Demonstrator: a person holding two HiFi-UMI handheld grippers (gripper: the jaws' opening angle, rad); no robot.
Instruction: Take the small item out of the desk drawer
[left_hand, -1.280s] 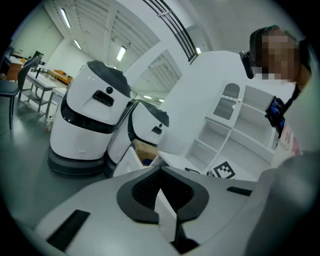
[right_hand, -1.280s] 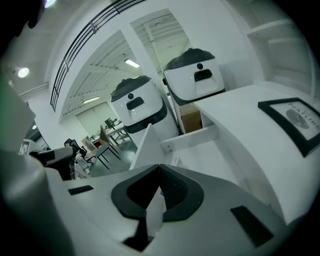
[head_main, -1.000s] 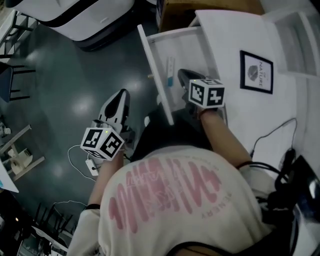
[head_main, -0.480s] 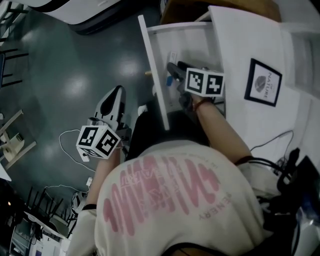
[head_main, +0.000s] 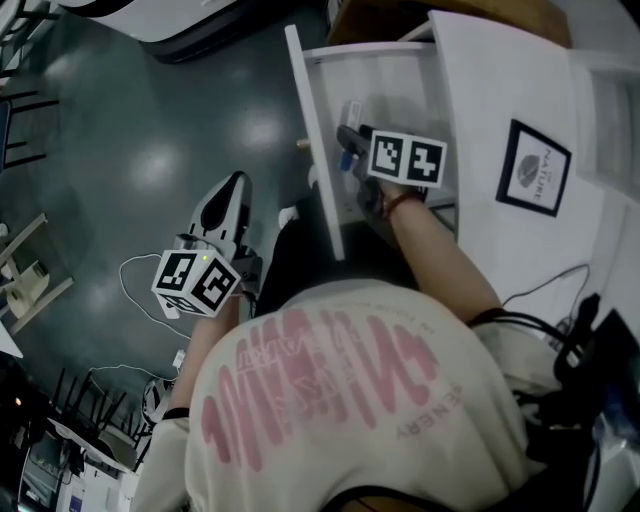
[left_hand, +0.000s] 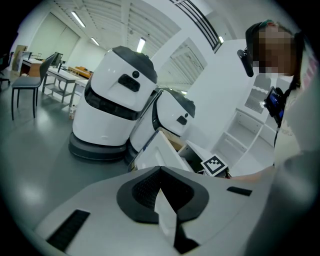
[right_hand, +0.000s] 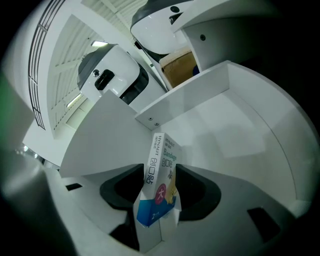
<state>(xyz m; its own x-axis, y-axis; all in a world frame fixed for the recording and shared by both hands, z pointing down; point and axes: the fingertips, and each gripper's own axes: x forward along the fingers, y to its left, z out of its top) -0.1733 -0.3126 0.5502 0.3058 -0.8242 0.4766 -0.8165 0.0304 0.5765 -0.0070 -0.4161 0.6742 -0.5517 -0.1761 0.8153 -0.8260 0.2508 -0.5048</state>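
The white desk drawer (head_main: 400, 75) is pulled out, its front panel (head_main: 318, 150) toward the floor side. A small bandage box (right_hand: 160, 170), white with a blue end, stands on edge near the front panel (right_hand: 100, 135). My right gripper (head_main: 350, 140) reaches into the drawer. Its jaws (right_hand: 157, 205) are opening with the box between them, one on each side, and the pads do not clearly press on it. In the head view the box (head_main: 352, 112) shows just beyond the fingertips. My left gripper (head_main: 232, 190) hangs over the floor left of the drawer, shut (left_hand: 165, 212) and empty.
A framed card (head_main: 535, 167) lies on the white desk top (head_main: 480, 90) to the right. Cables and dark gear (head_main: 580, 340) lie at the desk's near right. Two white-and-black machines (left_hand: 115, 105) stand on the grey floor beyond the drawer. A brown box (right_hand: 180, 67) sits behind the drawer.
My right gripper has moved forward, deeper into the drawer, up to the bandage box. The left gripper has stayed in about the same place over the floor.
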